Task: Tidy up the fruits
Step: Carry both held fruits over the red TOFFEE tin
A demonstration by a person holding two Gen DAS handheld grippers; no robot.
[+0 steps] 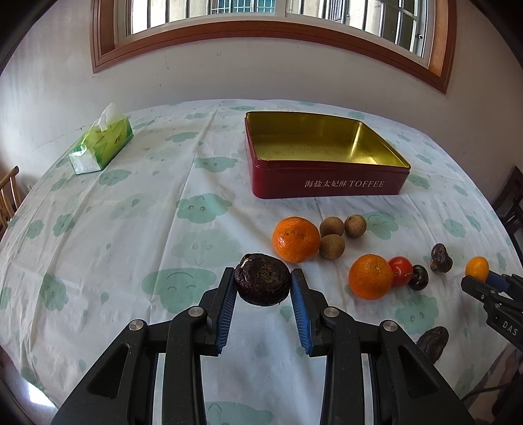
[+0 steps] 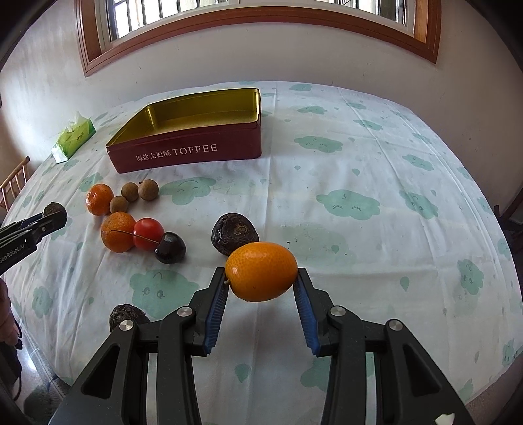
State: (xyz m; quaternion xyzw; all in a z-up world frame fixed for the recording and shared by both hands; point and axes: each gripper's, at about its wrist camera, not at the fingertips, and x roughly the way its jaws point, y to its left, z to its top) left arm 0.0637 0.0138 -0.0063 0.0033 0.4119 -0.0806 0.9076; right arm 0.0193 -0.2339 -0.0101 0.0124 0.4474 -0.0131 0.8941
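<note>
Left gripper (image 1: 263, 286): clamped on a dark, wrinkled water chestnut (image 1: 263, 283), blue pads pressing both sides, the fruit lifted clear of the cloth.
Right gripper (image 2: 261, 284): clamped on a small oval kumquat (image 2: 261, 276), held above the table; it also shows at the right edge of the left wrist view.
Toffee tin (image 1: 327, 186): red outside, gold inside, open, lying on the far side of the table beyond the fruit; nothing shows in it.
Loose fruit: between the grippers and the tin lie a mandarin (image 1: 295, 239) with three brown longans (image 1: 331, 226) touching or just beside it.
Nearer cluster: a second mandarin (image 1: 371, 277), a red cherry tomato (image 1: 401, 270) against it, and a dark cherry (image 1: 419, 278) touching the tomato.
Other chestnuts: one dark chestnut (image 2: 234, 233) lies just behind the held kumquat; another (image 2: 127, 315) sits near the table's edge, partly hidden by the right gripper's frame.
In the way: the mandarin and longans lie on the cloth between the left gripper and the tin; the cloth between the right gripper and the tin is bare.
Tissue pack (image 1: 101, 147): green, at the far left of the table, well apart from the fruit.
Tablecloth (image 1: 130, 245): white with green cloud faces, creased.
Surroundings: a wood-framed window (image 1: 268, 29) above the wall; a wooden chair (image 1: 8, 193) at the left edge.
</note>
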